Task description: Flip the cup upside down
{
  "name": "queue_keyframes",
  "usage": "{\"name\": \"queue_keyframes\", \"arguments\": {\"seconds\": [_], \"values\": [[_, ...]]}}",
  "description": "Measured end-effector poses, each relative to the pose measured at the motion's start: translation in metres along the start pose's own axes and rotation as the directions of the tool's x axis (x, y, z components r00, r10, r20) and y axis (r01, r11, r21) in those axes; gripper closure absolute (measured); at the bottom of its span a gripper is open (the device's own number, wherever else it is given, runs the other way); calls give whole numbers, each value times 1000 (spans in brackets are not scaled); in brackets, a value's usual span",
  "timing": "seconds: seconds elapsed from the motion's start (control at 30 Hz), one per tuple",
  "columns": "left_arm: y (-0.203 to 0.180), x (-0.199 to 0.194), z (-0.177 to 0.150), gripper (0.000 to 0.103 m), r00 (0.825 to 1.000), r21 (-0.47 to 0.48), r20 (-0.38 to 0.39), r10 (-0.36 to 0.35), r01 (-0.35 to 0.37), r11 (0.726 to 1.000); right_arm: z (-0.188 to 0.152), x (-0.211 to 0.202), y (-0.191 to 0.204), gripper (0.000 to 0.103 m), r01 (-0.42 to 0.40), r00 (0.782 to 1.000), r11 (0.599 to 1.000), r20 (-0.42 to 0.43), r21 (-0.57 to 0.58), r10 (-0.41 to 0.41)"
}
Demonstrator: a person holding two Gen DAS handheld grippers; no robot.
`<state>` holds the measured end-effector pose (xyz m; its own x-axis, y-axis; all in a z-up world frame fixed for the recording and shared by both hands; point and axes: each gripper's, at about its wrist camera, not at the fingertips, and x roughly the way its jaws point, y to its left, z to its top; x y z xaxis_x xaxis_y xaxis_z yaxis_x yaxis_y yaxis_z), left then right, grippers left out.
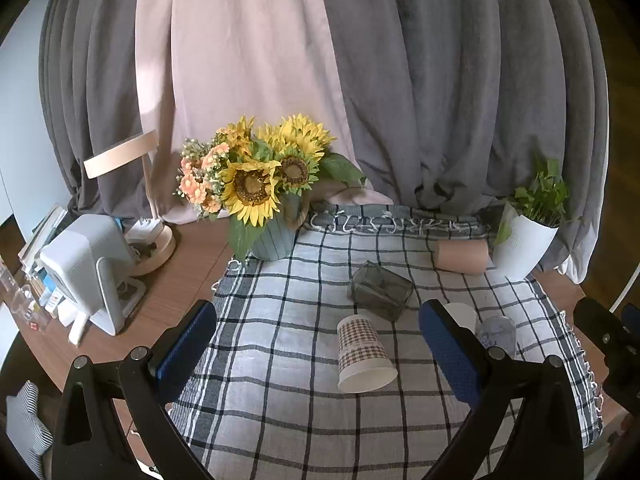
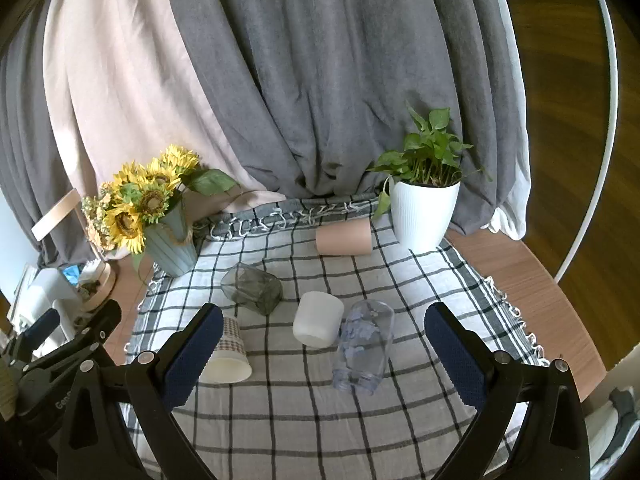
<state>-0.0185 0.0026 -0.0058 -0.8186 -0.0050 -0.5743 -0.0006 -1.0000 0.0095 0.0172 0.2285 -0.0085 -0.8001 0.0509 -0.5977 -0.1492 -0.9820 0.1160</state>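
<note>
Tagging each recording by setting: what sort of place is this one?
Most likely a home room, staged for recording: a wooden table under a checked tablecloth, backed by curtains, with a sunflower vase and a potted plant. Cups lie scattered on the cloth.

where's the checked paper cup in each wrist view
Left wrist view: the checked paper cup lies on its side low in the centre, open end toward the camera, between the two fingers of the left gripper.
Right wrist view: the same cup is at lower left, partly hidden behind the left finger of the right gripper.
Shared landmark: the dark glass lying just beyond it.
</note>
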Motion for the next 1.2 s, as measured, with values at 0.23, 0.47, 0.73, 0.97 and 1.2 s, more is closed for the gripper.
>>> {"name": "queue_keyframes", "arguments": {"seconds": [0.23, 0.47, 0.73, 0.97, 1.2], "values": [[2, 2, -1, 0, 1000, 3, -3, 4, -4, 1000, 1, 1, 0, 2, 1, 1000, 1000, -6, 1, -1], [1, 5, 0, 0, 1000, 4, -7, 3, -3, 1000, 1, 2, 1, 2, 2, 1000, 1000, -6, 0, -2], [1, 6, 0, 0, 1000, 6, -9, 7, -7, 1000, 1, 3, 1, 2, 6, 1000, 1000, -11, -1, -6], [0, 7, 0, 0, 1000, 2, -12, 9, -9, 1000, 2, 8, 2, 2, 5, 1000, 1000, -19, -5, -5], [-1, 16, 2, 0, 999, -8, -29, 21, -21, 1000, 3, 14, 5, 2, -1, 999, 1000, -32, -12, 1]]}}
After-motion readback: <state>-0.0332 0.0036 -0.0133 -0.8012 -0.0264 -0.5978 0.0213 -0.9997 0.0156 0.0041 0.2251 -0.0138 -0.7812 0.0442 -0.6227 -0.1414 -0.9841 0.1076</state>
